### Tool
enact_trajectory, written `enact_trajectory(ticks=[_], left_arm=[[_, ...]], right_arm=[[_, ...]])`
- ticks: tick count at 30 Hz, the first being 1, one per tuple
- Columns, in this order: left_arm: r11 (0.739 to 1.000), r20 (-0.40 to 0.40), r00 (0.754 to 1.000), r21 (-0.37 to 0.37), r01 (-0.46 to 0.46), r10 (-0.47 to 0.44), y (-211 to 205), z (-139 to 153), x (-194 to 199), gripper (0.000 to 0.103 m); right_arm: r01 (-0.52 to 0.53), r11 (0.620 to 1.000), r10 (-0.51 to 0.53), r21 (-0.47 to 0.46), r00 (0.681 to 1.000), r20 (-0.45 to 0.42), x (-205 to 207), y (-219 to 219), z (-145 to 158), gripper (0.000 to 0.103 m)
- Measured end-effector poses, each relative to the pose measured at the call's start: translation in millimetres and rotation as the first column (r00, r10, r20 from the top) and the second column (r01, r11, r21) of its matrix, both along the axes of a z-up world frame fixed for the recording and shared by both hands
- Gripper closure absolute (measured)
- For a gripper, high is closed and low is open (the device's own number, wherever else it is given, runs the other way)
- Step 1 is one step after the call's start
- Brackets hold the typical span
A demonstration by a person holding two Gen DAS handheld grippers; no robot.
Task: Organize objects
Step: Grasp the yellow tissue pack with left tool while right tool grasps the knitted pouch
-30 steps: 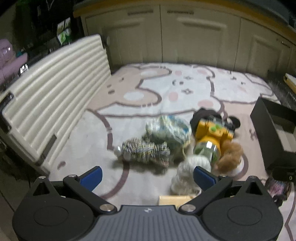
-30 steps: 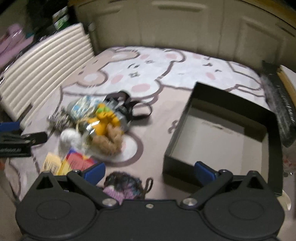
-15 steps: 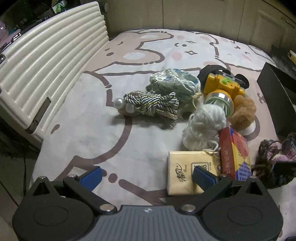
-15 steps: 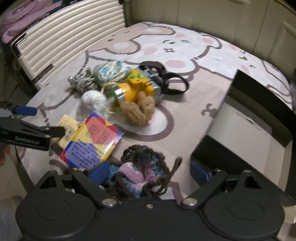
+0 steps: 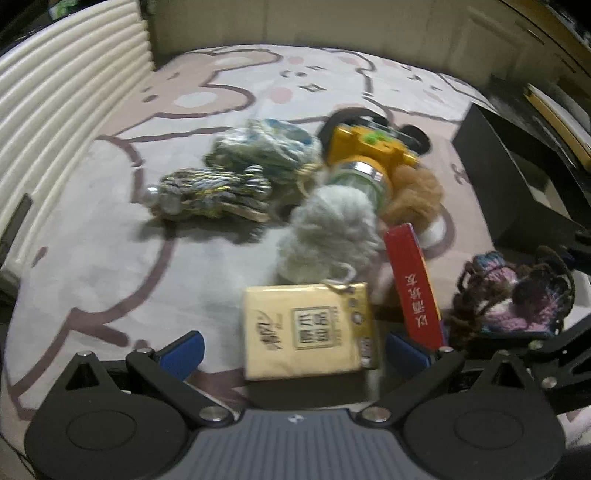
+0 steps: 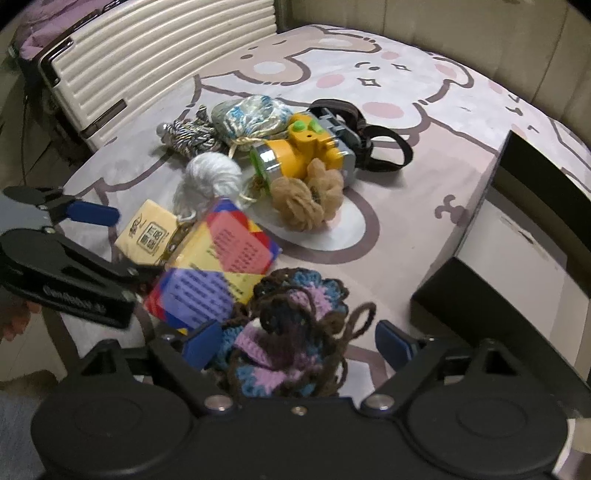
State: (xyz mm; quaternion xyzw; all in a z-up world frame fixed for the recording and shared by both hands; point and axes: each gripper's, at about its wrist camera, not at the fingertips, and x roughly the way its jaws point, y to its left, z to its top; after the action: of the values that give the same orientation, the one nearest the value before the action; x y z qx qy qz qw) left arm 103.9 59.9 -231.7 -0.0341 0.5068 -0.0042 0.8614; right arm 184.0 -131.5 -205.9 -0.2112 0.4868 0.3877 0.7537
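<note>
Closer now, both grippers (spread wide) overhang the bear-print blanket (image 6: 424, 122).

Cartoon-print bedspread (image 6: 369, 92), ribbed cream suitcase (image 6: 155, 55), beige cabinets (image 5: 369, 33)

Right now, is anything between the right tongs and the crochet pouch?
No. The crochet pouch already lies between the open right tongs, nothing in front of it. The colourful packet touches its left side, near the left finger.
</note>
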Motion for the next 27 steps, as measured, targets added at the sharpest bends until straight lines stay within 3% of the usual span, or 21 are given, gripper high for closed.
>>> enact_trajectory(ticks=[7,12,15,19,21,27], left_arm=[[0.999,-0.007,0.999,0.019,-0.035,0.035,1.9,-0.9,7.1,0.0],[0.998,-0.039,0.997,0.017,-0.061,0.062,9.1,-6.2,8.3,0.003],[0.999,-0.06,0.997,0.004,-0.044,0.044,9.1,-8.5,9.6,0.014],[0.999,-0.07,0.997,0.041,-0.006,0.009,3.7,-11.2,9.4,0.017],[0.999,-0.07,0.997,0.043,-0.006,0.009,4.9,-9.6,8.9,0.028],[0.998,-0.099,0.995,0.053,-0.027,0.032,13.8,-6.5,4.3,0.029]], right_arm=[[0.008,1.0,-0.007,0.014,0.997,-0.078,4.5,-1.4,-0.9,0.025],[-0.005,1.0,0.009,0.024,0.984,-0.177,7.2,-4.5,-0.6,0.049],[-0.035,0.999,0.035,0.003,0.981,-0.191,3.9,-5.6,-0.1,0.052],[-0.048,0.999,0.043,-0.018,0.974,-0.222,1.8,-9.3,-1.7,0.053],[-0.058,0.998,0.05,-0.028,0.972,-0.23,0.5,-9.5,-2.9,0.055],[-0.049,0.998,0.041,-0.027,0.973,-0.229,2.2,-9.1,2.4,0.061]])
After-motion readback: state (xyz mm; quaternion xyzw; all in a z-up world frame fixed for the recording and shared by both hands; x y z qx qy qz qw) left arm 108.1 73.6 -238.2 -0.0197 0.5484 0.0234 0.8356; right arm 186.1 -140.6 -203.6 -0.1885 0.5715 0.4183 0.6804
